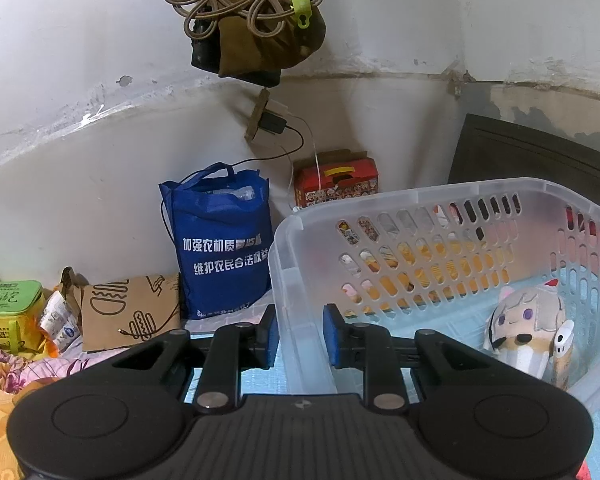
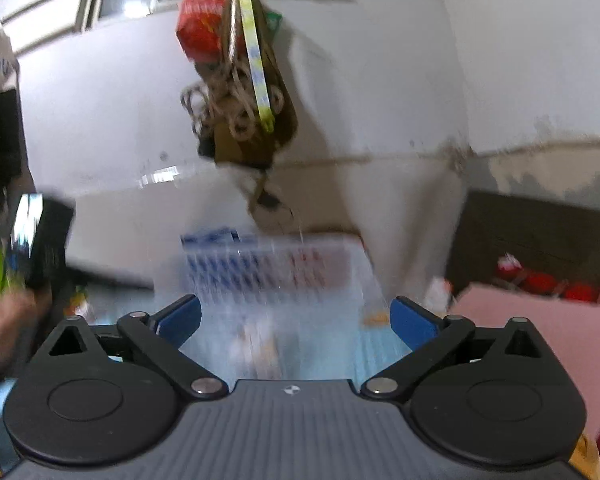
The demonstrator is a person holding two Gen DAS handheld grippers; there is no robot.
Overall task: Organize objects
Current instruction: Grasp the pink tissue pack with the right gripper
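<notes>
A clear perforated plastic basket [image 1: 452, 216] sits on a light blue mat. My left gripper [image 1: 300, 338] has its blue pads on either side of the basket's near left wall and is shut on it. Inside the basket lie a small grey-haired plush doll [image 1: 528, 320] and a small white item [image 1: 562, 342] beside it. In the blurred right wrist view, my right gripper [image 2: 296, 320] is open and empty, above and in front of the same basket [image 2: 276, 268].
A blue tote bag [image 1: 224, 240], a brown paper bag [image 1: 128, 312], a green tin [image 1: 10, 312] and a red box [image 1: 336, 184] stand along the wall. Cords and bags [image 1: 244, 20] hang above. A pink board [image 2: 540, 344] lies at the right.
</notes>
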